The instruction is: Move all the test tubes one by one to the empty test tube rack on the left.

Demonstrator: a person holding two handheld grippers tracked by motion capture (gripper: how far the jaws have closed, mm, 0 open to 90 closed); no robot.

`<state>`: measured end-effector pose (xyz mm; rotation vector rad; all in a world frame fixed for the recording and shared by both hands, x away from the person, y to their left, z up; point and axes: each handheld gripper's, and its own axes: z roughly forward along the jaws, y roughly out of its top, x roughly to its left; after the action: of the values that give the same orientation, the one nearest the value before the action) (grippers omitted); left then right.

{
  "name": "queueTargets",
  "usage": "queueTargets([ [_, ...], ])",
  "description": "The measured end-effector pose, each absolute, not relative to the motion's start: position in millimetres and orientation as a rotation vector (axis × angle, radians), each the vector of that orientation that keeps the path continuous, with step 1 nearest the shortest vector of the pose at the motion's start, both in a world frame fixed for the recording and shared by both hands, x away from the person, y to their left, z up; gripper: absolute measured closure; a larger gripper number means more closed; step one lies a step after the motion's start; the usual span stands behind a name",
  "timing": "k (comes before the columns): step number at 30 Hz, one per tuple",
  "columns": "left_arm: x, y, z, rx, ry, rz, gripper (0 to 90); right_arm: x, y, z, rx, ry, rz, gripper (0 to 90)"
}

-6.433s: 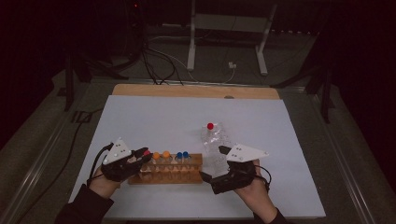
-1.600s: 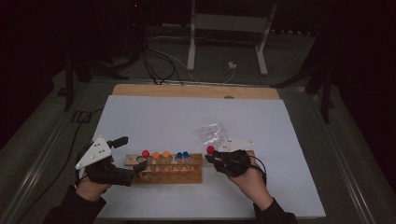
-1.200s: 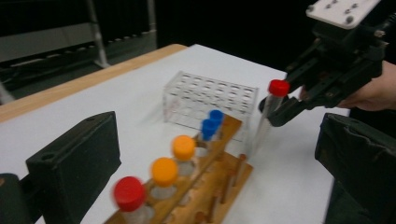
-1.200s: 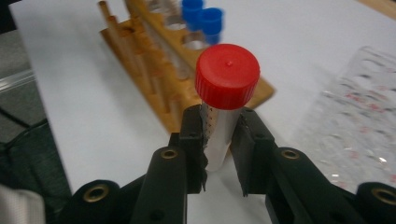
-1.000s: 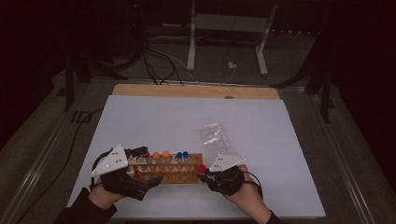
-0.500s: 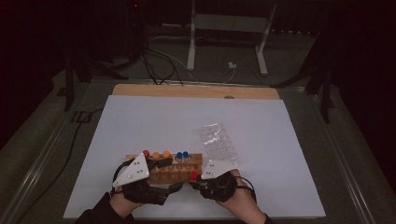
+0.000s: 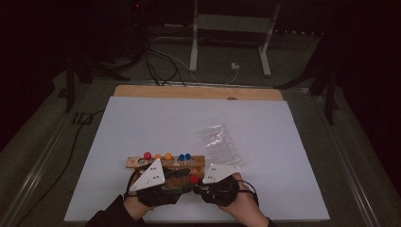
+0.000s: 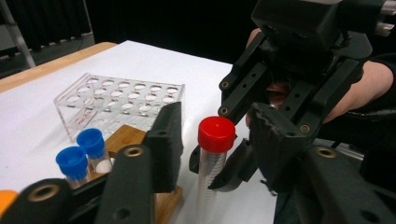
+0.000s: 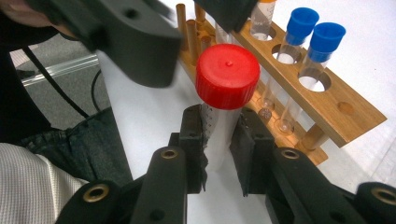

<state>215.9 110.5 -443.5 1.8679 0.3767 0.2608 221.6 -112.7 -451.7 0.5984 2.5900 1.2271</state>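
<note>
Both hands have drawn together at the near edge of the table since half a second ago, and the left gripper (image 7: pixel 185 187) has slid rightward until it meets the right gripper (image 7: pixel 201 185) in front of the wooden rack (image 7: pixel 196 162). Its jaws have just been closing, with the red cap (image 8: pixel 216 134) standing between them; in the left gripper view a gap shows on each side of the cap, so they look apart and not yet pressing.

Nearest, the right gripper is clamped on the clear body of the red-capped tube (image 9: pixel 223 128), just under the cap, holding it upright above the white table (image 7: pixel 142 118).

The tube looks like light, thin, stiff plastic: smooth and slippery on the barrel, likely to crack or pop out if squeezed hard. Its cap seems the better hold for the second tool, being wider, opaque and probably ribbed, so a modest pinch across it should do while the other pair keeps the barrel from turning. Relative to the left gripper, the cap sits level with the pads, roughly centred, a little nearer the right-hand pad.

Just behind, the rack carries 2 blue-capped tubes (image 9: pixel 310 42), with orange caps (image 7: pixel 163 156) and another red one (image 7: pixel 147 155) along its row. Farther off lies a clear plastic rack (image 7: pixel 221 143), well apart from both tools.
</note>
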Motion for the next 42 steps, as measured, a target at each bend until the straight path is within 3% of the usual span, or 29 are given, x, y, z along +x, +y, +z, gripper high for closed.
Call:
queueTargets([
  [16,220,100,-450,1.909,0.349,0.263,70.3,220,-112,-450,0.588,2.596,1.242,74.8],
  [29,221,102,-447,1.906,0.352,0.271,71.9,222,-114,-451,0.589,2.575,1.282,73.7],
  [33,222,105,-444,1.900,0.358,0.274,71.9,223,-115,-451,0.598,2.564,1.248,59.4],
  [42,222,120,-430,1.872,0.388,0.328,71.9,228,-130,-447,0.640,2.490,1.274,47.4],
])
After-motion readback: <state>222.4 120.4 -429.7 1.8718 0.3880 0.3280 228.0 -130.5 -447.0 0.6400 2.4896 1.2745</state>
